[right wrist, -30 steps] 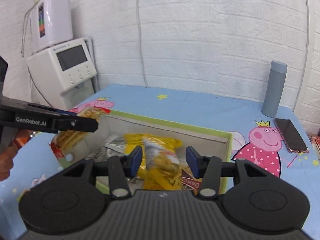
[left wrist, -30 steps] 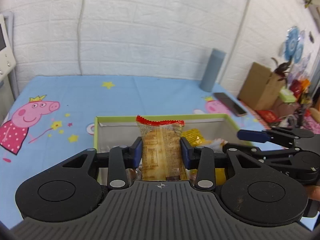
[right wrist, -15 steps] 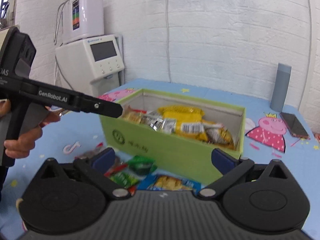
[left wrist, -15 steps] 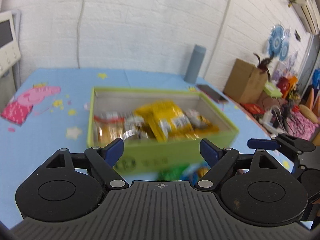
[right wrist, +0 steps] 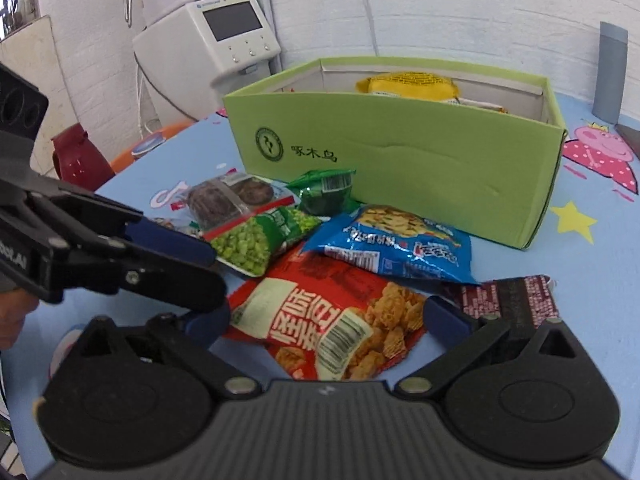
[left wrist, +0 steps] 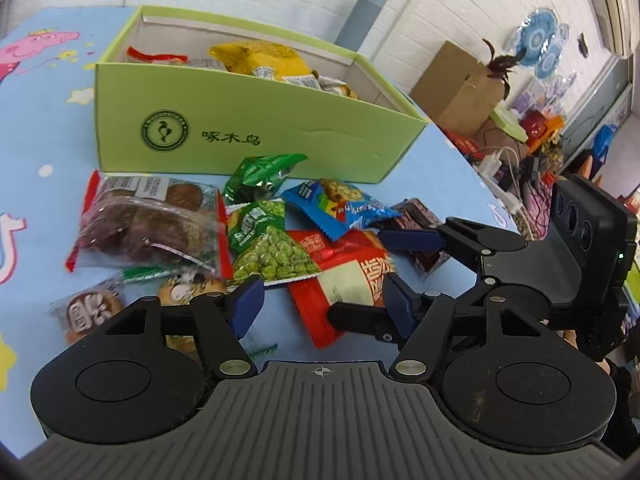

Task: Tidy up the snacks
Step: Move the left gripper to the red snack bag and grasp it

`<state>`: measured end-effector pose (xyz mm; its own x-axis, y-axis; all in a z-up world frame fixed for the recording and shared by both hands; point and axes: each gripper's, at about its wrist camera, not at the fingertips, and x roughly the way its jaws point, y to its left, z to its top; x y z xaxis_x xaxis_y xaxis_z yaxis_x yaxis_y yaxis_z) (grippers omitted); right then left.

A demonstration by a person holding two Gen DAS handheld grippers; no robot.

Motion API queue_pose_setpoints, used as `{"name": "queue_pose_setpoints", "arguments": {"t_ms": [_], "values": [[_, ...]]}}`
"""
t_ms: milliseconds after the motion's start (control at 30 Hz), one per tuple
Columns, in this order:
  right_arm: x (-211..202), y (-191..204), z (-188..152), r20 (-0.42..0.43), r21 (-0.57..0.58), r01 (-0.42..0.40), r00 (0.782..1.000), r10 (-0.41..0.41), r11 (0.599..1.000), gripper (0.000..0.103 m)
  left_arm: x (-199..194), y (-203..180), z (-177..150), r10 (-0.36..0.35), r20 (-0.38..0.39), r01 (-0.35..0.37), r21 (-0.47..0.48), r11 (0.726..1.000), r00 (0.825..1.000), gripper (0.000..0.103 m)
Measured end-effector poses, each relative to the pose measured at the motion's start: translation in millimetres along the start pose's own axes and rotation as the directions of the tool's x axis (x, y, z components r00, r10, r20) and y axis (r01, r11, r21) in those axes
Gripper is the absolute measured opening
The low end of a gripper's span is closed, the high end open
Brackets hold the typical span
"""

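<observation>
A light green box (left wrist: 256, 120) (right wrist: 400, 152) holds a yellow bag (left wrist: 260, 58) and other packets. In front of it lies a pile: a red packet (left wrist: 352, 276) (right wrist: 320, 320), a green pea packet (left wrist: 272, 248) (right wrist: 256, 240), a blue packet (left wrist: 340, 208) (right wrist: 400, 240), a maroon packet (right wrist: 508, 296) and a clear bag of brown cakes (left wrist: 148, 220). My left gripper (left wrist: 322, 300) hovers low over the pea and red packets, its jaws closing, pads touching nothing. My right gripper (right wrist: 324, 320) stands wide open over the red packet.
A grey bottle (right wrist: 610, 76) stands behind the box, a phone corner (right wrist: 628, 136) beside it. A white appliance (right wrist: 216, 40) sits at the table's far left. Cardboard boxes and clutter (left wrist: 456, 84) fill the floor to the right of the table edge.
Both grippers let go of their packets over the box, drew back and sank to the pile in front of it. The right opened wide; the left opened, then narrowed.
</observation>
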<state>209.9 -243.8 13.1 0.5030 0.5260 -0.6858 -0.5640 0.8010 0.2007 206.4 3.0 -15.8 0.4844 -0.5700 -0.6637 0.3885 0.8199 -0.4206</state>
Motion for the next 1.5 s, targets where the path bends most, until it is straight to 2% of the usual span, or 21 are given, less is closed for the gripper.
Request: {"name": "queue_pose_setpoints", "arguments": {"t_ms": [33, 100, 133, 267, 367, 567, 733, 867, 933, 1000, 1167, 1200, 1333, 1500], "values": [[1.1, -1.0, 1.7, -0.005, -0.007, -0.005, 1.000, 0.005, 1.000, 0.102, 2.3, 0.2, 0.7, -0.002, -0.005, 0.002, 0.004, 1.000, 1.000, 0.051], [-0.9, 0.1, 1.6, -0.009, -0.002, -0.013, 1.000, 0.013, 1.000, 0.102, 4.5, -2.9, -0.1, -0.025, -0.012, 0.026, 0.018, 1.000, 1.000, 0.032], [-4.3, 2.4, -1.1, -0.009, 0.005, -0.024, 1.000, 0.024, 1.000, 0.102, 5.4, -4.8, -3.1, -0.039, -0.025, 0.040, 0.026, 0.999, 0.999, 0.029], [-19.8, 19.9, -17.0, -0.020, -0.020, -0.026, 0.999, 0.026, 0.999, 0.102, 5.0, -15.5, -17.5, 0.019, -0.031, -0.016, 0.076, 0.997, 0.999, 0.031], [-34.0, 31.6, -31.9, -0.006, 0.016, -0.047, 0.999, 0.047, 0.999, 0.102, -0.8, -23.3, -31.2, 0.030, -0.032, -0.027, 0.088, 0.996, 0.999, 0.034], [-62.8, 67.0, -68.0, 0.028, 0.082, -0.069, 0.997, 0.066, 0.994, 0.102, -21.0, -42.1, -64.5, 0.072, -0.006, -0.071, 0.147, 0.987, 0.997, 0.047], [-81.7, 92.3, -92.9, 0.027, 0.068, -0.092, 0.996, 0.091, 0.993, 0.102, -39.3, -45.5, -91.8, 0.051, 0.006, -0.052, 0.151, 0.987, 0.999, 0.049], [-100.1, 86.7, -102.5, 0.075, 0.155, -0.070, 0.995, 0.059, 0.985, 0.102, -53.5, -50.8, -107.2, 0.031, 0.007, -0.032, 0.156, 0.987, 0.999, 0.049], [-108.5, 88.0, -108.1, 0.095, 0.180, -0.071, 0.994, 0.054, 0.981, 0.102, -62.0, -53.6, -109.1, 0.022, 0.023, -0.025, 0.162, 0.986, 0.999, 0.051], [-113.6, 91.5, -112.8, 0.107, 0.198, -0.057, 0.994, 0.037, 0.979, 0.102, -66.7, -53.7, -106.4, 0.029, 0.049, -0.036, 0.159, 0.987, 0.998, 0.058], [-112.2, 100.1, -115.1, 0.110, 0.195, 0.002, 0.994, -0.024, 0.981, 0.102, -49.0, -45.1, -93.6, 0.007, 0.000, -0.007, 0.118, 0.993, 1.000, 0.058], [-109.5, 101.5, -114.5, 0.114, 0.195, 0.006, 0.993, -0.029, 0.981, 0.102, -42.3, -43.5, -91.1, -0.009, -0.016, 0.011, 0.116, 0.993, 1.000, 0.057], [-92.6, 109.5, -111.3, 0.111, 0.189, 0.014, 0.993, -0.036, 0.982, 0.102, -27.2, -40.7, -89.3, -0.003, -0.052, 0.008, 0.106, 0.994, 0.999, 0.056], [-77.8, 114.6, -102.8, 0.087, 0.124, 0.072, 0.993, -0.083, 0.990, 0.102, -32.0, -37.6, -95.1, 0.004, -0.043, 0.000, 0.095, 0.995, 0.999, 0.044]]}}
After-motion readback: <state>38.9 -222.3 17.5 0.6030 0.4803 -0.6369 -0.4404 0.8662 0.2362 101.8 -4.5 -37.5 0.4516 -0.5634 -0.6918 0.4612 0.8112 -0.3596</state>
